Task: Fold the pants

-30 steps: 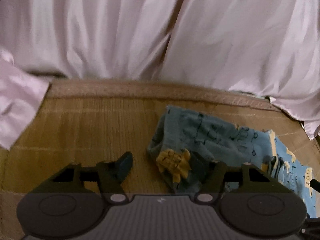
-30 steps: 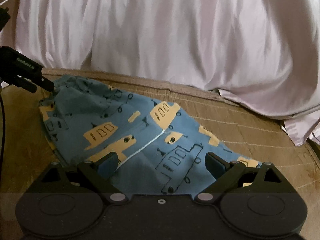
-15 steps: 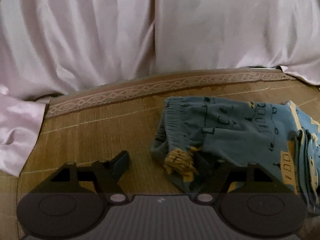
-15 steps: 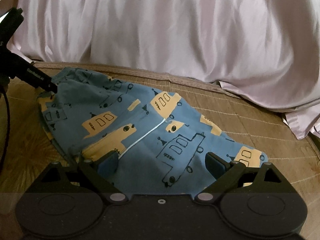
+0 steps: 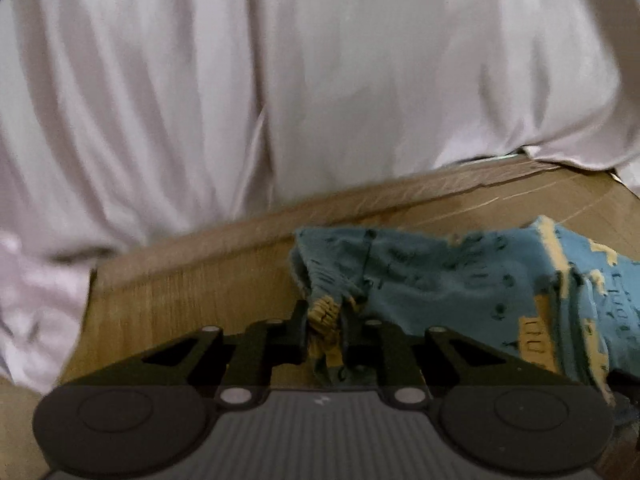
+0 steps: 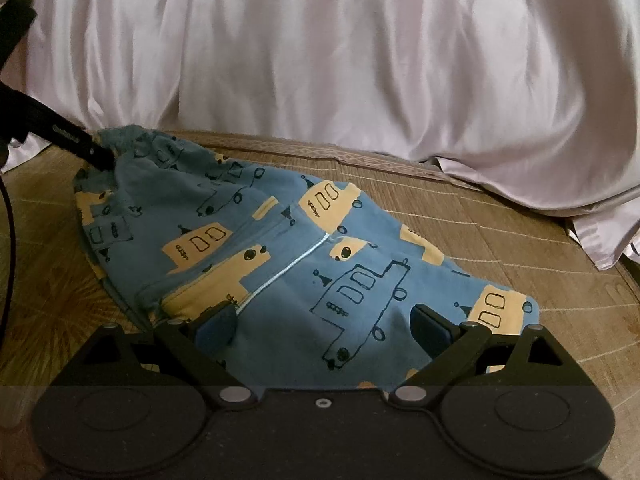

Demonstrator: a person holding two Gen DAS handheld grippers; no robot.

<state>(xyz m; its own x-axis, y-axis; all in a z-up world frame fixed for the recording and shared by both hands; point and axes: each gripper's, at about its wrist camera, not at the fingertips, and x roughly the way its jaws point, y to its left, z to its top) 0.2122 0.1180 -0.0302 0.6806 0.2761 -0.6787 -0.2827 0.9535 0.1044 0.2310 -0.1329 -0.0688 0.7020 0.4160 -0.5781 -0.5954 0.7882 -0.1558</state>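
From the left wrist, the left hand-held gripper [image 5: 325, 322] has its jaws pinched on a bunched yellow-and-blue edge of the pants [image 5: 460, 280], which trail off toward 3 o'clock over the woven mat [image 5: 192, 300] below the pale sheet [image 5: 280, 80]. From the right wrist, the right hand-held gripper [image 6: 324, 320] is spread wide, gripping nothing, over the near end of the pants [image 6: 280, 240] on the mat [image 6: 520, 240]; the left hand-held gripper [image 6: 96, 154] meets the cloth at 10 o'clock.
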